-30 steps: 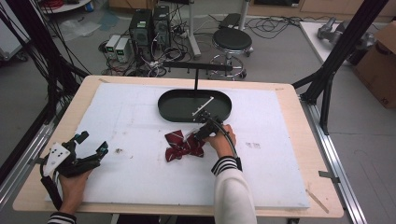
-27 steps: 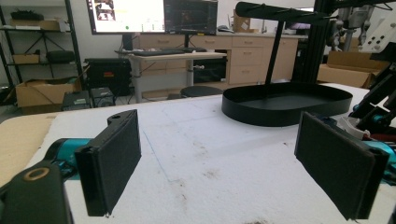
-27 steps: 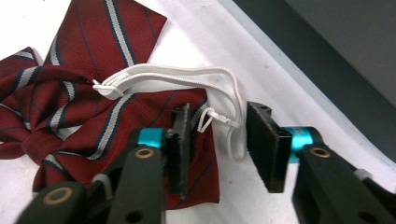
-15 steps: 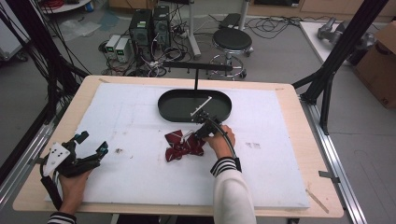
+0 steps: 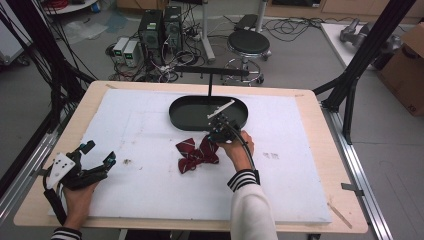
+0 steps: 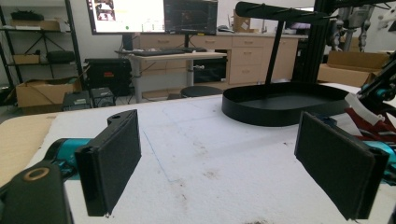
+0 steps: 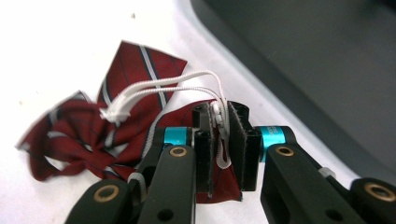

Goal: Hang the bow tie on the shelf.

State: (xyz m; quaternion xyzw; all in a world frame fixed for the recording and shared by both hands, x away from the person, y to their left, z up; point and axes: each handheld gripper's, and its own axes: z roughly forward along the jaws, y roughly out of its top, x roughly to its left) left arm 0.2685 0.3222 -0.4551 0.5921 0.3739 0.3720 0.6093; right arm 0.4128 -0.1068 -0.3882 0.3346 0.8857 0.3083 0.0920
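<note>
One red striped bow tie (image 5: 196, 156) lies on the white pad (image 5: 150, 190) that covers the counter (image 5: 320, 150), just at 6 o'clock of the single black oval tray (image 5: 182, 117) and near the pad's middle. From the tray's far rim rises one black T-shaped stand (image 5: 210, 75). In the right gripper view the bow tie (image 7: 93, 135) shows navy and white stripes, and one white elastic cord (image 7: 163, 86) runs in two strands from a knot on the cloth toward 3 o'clock, then down between the pads.

Two grippers are in use. The right gripper (image 5: 216, 134) sits at the bow tie's 2 o'clock edge, close to the tray's near rim, with the person's right hand (image 5: 240, 150) behind it. Its jaws have just been closing and now stand narrow, clamped on the white elastic cord, seen in close-up in the right gripper (image 7: 226, 140) view; part of the red cloth lies under the fingertips.

The left gripper (image 5: 97, 154) rests at about 8 o'clock on the pad, well apart from the bow tie, held by the left hand (image 5: 80, 192). In the left gripper view its two black pads stand wide, with bare pad surface between them and the tray (image 6: 280, 105) beyond at 1 o'clock.
</note>
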